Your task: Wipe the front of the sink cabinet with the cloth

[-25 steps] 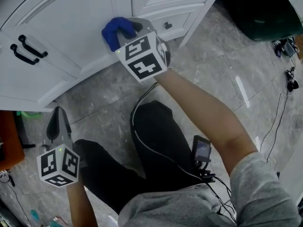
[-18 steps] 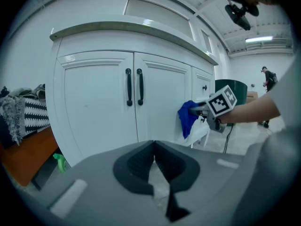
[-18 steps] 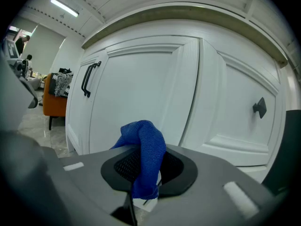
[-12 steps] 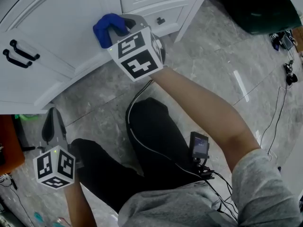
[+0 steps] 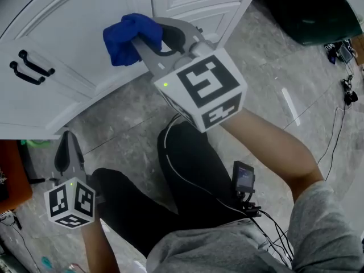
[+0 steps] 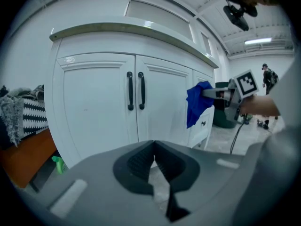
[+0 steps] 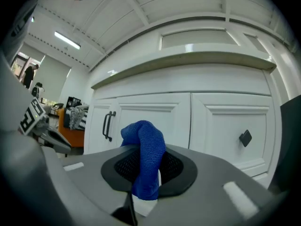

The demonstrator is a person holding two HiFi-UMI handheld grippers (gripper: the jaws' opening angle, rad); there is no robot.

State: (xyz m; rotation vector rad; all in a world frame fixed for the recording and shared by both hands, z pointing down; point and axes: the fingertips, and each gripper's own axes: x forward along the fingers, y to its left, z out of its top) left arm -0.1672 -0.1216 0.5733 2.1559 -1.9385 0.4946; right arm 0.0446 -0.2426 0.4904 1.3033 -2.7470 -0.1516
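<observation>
The white sink cabinet (image 5: 79, 27) fills the top left of the head view, with two black door handles (image 5: 31, 67). My right gripper (image 5: 147, 37) is shut on a blue cloth (image 5: 122, 38), which bunches and hangs in front of the cabinet door. I cannot tell whether the cloth touches the door. In the right gripper view the cloth (image 7: 146, 154) stands pinched between the jaws of the right gripper (image 7: 146, 175), facing the cabinet (image 7: 216, 121). My left gripper (image 5: 67, 147) is shut on nothing and held low above the floor. Its own view shows the cloth (image 6: 196, 105) to the right of the handles (image 6: 135, 91).
A dark bin (image 5: 318, 16) stands on the tiled floor at the top right, with cables (image 5: 347, 90) beside it. An orange piece of furniture (image 5: 8, 175) is at the left edge. A green bottle (image 6: 59, 165) lies at the cabinet's left foot. The person's dark-trousered legs (image 5: 187, 169) are below.
My right gripper has risen toward the head camera with the cloth, which sits a little further left and higher on the cabinet front. The left gripper has barely moved.
</observation>
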